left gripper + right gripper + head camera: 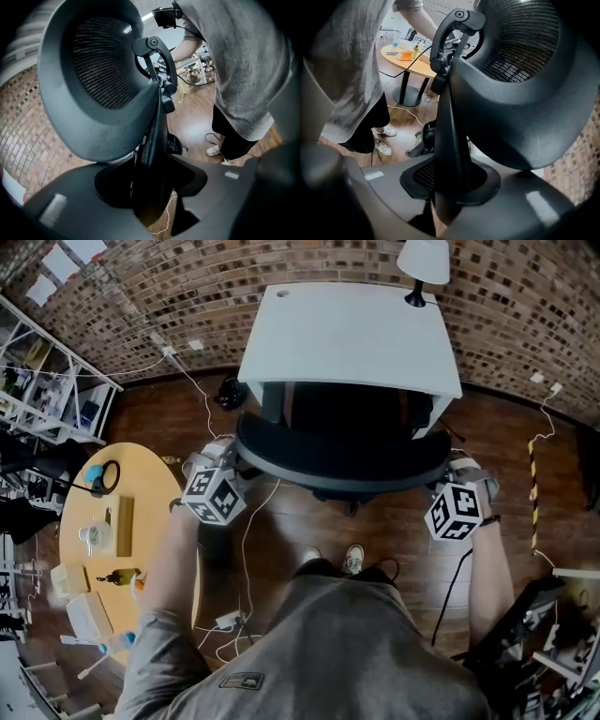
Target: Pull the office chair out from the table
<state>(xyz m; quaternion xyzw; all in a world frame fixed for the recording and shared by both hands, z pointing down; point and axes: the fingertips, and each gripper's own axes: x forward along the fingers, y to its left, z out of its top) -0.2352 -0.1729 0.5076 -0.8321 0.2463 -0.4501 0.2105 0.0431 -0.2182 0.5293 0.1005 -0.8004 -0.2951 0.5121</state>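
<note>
The black office chair (pixel 342 451) stands tucked against the white table (pixel 352 334), its seat partly under the tabletop. My left gripper (pixel 230 457) is shut on the left edge of the curved backrest. My right gripper (pixel 459 472) is shut on the right edge. In the left gripper view the thin backrest edge (pixel 157 136) runs down between the jaws of the left gripper (pixel 152 187), with the mesh headrest (pixel 93 70) above. The right gripper view shows the same grip: the backrest edge (pixel 450 140) sits between the jaws of the right gripper (pixel 450 192), under the headrest (pixel 525 70).
A lamp (pixel 424 263) stands on the white table's far corner, by the brick wall. A round wooden table (pixel 122 521) with small items is close at my left. White cables (pixel 246 540) trail over the wood floor by my shoes (pixel 352 559). Shelving (pixel 47 381) lines the left.
</note>
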